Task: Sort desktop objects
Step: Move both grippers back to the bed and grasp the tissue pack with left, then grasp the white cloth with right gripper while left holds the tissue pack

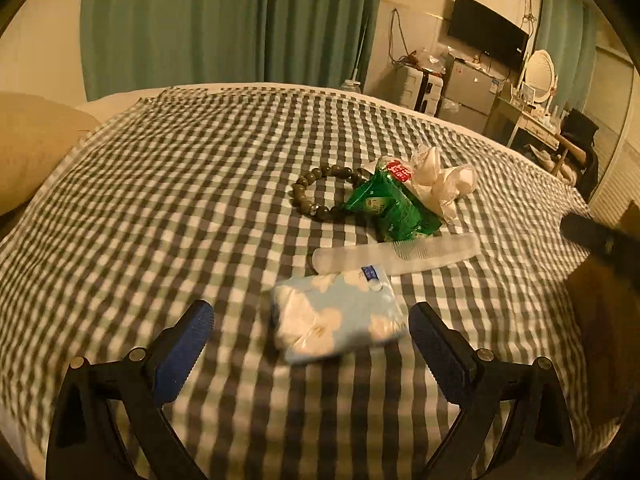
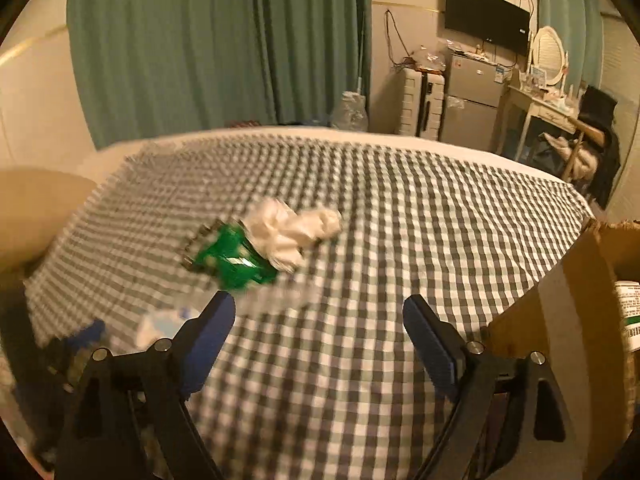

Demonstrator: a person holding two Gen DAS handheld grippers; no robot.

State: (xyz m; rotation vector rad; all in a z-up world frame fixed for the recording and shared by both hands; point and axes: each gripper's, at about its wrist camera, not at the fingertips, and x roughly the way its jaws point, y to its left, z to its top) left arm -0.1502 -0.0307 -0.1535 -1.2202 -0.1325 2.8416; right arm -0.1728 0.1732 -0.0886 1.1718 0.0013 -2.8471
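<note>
On the checked cloth (image 1: 160, 200) lie a light blue tissue pack (image 1: 336, 316), a clear comb (image 1: 400, 256), a green packet (image 1: 388, 208), a dark bead bracelet (image 1: 320, 192) and a crumpled white wrapper (image 1: 436, 180). My left gripper (image 1: 310, 312) is open, low over the cloth, and the tissue pack sits between its blue pads without touching them. My right gripper (image 2: 320, 302) is open over bare cloth with nothing between its fingers. Ahead and to its left, blurred, are the green packet (image 2: 236, 260) and the white wrapper (image 2: 292, 228).
A cardboard box (image 2: 580, 280) stands at the cloth's right edge with a labelled container (image 2: 630, 312) inside. A tan pillow (image 1: 32, 148) lies at the left. Beyond the bed are green curtains (image 1: 220, 20), a small fridge (image 2: 472, 96) and a dressing table (image 2: 540, 112).
</note>
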